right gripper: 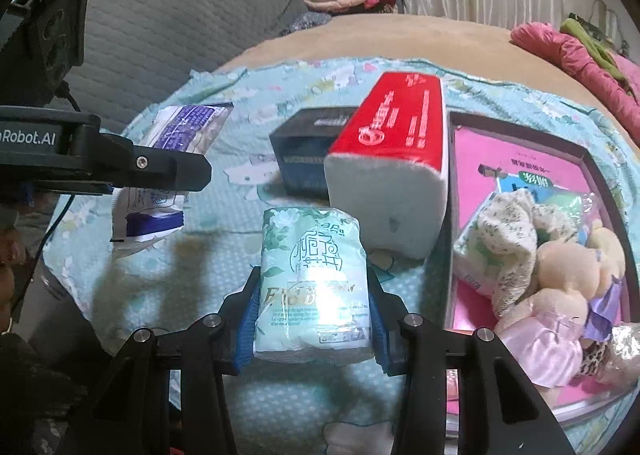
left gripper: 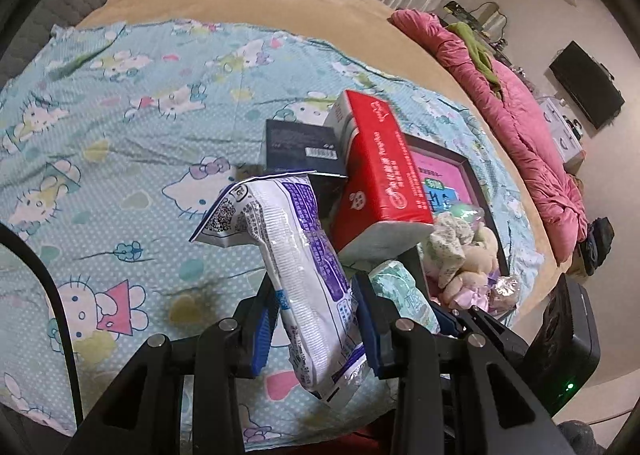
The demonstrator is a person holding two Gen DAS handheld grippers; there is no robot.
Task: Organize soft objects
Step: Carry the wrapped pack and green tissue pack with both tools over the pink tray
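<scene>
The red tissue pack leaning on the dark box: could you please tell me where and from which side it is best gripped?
Probably across its long, flat sides near the white end. The red tissue pack tilts against the dark box, its white end facing the camera, so come from the front, clear of the tray beside it.

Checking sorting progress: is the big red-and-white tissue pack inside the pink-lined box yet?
Out: the red-and-white tissue pack stands beside the pink-lined box, outside its wall.

— Left tool [left gripper: 316, 319]? Black angular frame, round silver screws, blue pads [left gripper: 262, 335] inside.
— Right tool [right gripper: 312, 319]? Same black, same blue pads [right gripper: 246, 329]. White "Robot.AI" lettering [right gripper: 28, 138] and thin black cable [right gripper: 60, 211] alongside.
</scene>
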